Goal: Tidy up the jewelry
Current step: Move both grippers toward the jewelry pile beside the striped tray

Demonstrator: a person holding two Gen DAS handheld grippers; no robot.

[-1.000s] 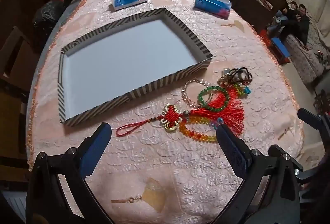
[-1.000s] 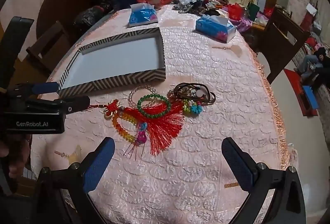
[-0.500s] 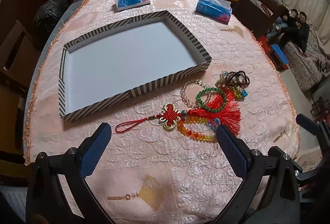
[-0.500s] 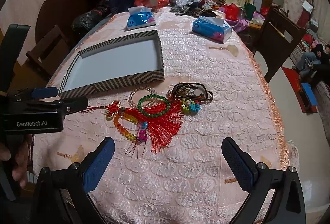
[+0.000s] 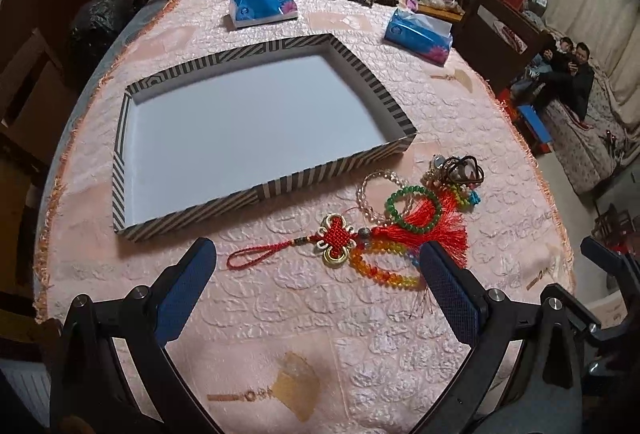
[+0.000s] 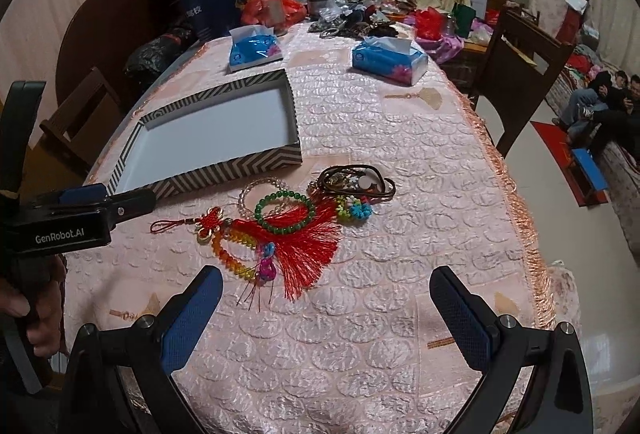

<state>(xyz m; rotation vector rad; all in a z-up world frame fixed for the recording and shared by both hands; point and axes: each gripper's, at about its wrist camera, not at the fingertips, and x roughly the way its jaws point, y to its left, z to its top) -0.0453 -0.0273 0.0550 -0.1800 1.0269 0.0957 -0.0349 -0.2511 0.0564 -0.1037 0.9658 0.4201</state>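
A heap of jewelry lies on the pink tablecloth near the table's front right: a red knot tassel (image 5: 338,239) (image 6: 304,234), a green bead bracelet (image 5: 414,209) (image 6: 285,213), a clear bead bracelet (image 5: 370,190), an orange bead strand (image 5: 376,272) (image 6: 230,258) and dark cords (image 5: 460,170) (image 6: 356,180). Behind it sits an empty striped-rim tray (image 5: 332,170) (image 6: 224,170). My left gripper (image 5: 316,274) is open, hovering just short of the tassel. My right gripper (image 6: 326,300) is open too, nearer than the heap, nothing between its fingers.
Two blue tissue boxes (image 5: 262,4) (image 5: 418,34) stand beyond the tray, with bags and clutter at the table's far end. A dark wooden chair (image 6: 520,74) is at the right edge. People sit on a sofa (image 5: 568,70) far right. A hand holds the left gripper's body (image 6: 60,226).
Both grippers have pulled back and risen slightly, so the table and jewelry sit a little farther away. Nothing on the table has moved; both stay open.
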